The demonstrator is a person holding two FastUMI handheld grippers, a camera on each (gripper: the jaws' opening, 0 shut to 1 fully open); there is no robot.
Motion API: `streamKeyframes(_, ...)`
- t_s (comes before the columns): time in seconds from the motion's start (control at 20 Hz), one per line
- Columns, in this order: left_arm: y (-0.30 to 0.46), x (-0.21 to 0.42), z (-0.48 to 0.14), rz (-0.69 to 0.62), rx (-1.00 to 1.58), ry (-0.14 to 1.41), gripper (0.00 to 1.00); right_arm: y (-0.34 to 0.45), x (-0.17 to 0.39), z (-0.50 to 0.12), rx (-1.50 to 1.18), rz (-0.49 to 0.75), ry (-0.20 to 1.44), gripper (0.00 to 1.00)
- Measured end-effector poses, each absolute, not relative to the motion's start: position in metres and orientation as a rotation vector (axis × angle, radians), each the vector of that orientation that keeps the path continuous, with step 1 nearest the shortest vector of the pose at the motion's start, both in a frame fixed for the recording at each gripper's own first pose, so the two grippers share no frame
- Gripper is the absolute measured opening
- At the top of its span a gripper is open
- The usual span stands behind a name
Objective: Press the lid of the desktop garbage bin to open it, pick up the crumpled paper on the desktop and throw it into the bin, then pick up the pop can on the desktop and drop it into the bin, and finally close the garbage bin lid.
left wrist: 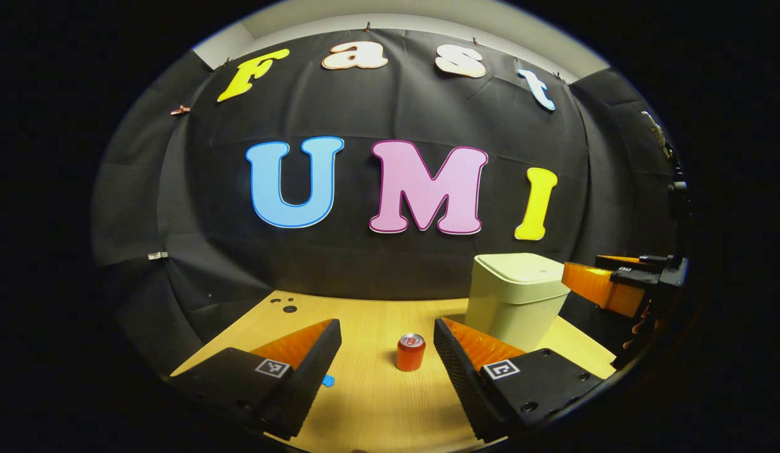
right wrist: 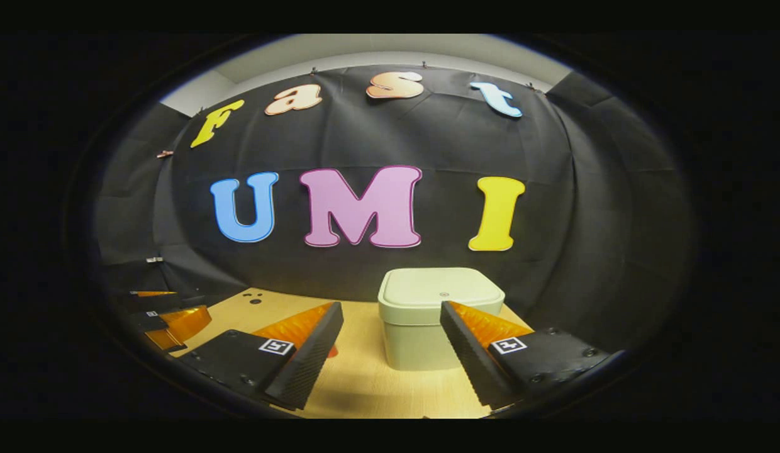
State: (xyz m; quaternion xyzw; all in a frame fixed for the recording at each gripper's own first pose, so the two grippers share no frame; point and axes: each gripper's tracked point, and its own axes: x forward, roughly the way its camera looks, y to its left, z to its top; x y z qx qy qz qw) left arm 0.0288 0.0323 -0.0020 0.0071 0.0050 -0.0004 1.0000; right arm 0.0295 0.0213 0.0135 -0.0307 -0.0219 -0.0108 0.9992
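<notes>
The pale green desktop bin (left wrist: 516,308) stands on the wooden table right of centre with its lid (left wrist: 522,267) down. In the left gripper view an orange-red pop can (left wrist: 411,352) stands upright on the table, just ahead of my left gripper (left wrist: 387,324), which is open with nothing between its fingers. My right gripper (left wrist: 582,265) hovers beside the bin's right top edge. In the right gripper view the bin (right wrist: 409,340) sits straight ahead, lid (right wrist: 440,288) shut, and my right gripper (right wrist: 390,308) stands open in front of it. A sliver of the can (right wrist: 333,352) peeks from behind a finger.
A light wooden table (left wrist: 377,402) carries everything. Small dark holes (left wrist: 284,306) mark its far left corner. A small blue bit (left wrist: 328,380) lies near my left finger. In the right gripper view my left gripper (right wrist: 176,307) hangs at the far left over the table (right wrist: 365,384).
</notes>
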Motion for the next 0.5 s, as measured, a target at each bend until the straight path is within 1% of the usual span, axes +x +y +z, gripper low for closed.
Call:
streamKeyframes(0.05, 0.0324, 0.0284, -0.0019, -0.003, 0.014, 0.009, 0.96, 0.0214, 0.0308, 0.0141, -0.062, -0.023, -0.042, 0.97)
streamKeyframes(0.1, 0.0327, 0.0288, -0.0018, -0.003, 0.012, 0.007, 0.96, 0.0214, 0.0315, 0.0129, -0.061, -0.025, -0.039, 0.94)
streamKeyframes(0.15, 0.0335, 0.0285, -0.0024, -0.003, 0.009, 0.006, 0.95, 0.0217, 0.0314, 0.0136, -0.059, -0.026, -0.039, 0.87)
streamKeyframes(0.2, 0.0331, 0.0296, -0.0021, -0.003, 0.006, 0.007, 0.95, 0.0211, 0.0322, 0.0142, -0.059, -0.028, -0.04, 0.82)
streamKeyframes(0.3, 0.0325, 0.0295, -0.0032, -0.004, 0.002, 0.009, 0.95, 0.0227, 0.0324, 0.0167, -0.064, -0.026, -0.048, 0.79)
streamKeyframes(0.4, 0.0329, 0.0296, -0.0028, -0.004, 0.0, 0.011, 0.95, 0.0246, 0.0328, 0.0194, -0.074, -0.021, -0.056, 0.64)
streamKeyframes(0.45, 0.0326, 0.0292, -0.0033, -0.004, 0.001, 0.01, 0.96, 0.0261, 0.0326, 0.0204, -0.081, -0.015, -0.059, 0.63)
streamKeyframes(0.5, 0.0315, 0.0299, -0.0027, -0.004, 0.003, 0.009, 0.96, 0.0277, 0.0318, 0.0211, -0.087, -0.007, -0.063, 0.56)
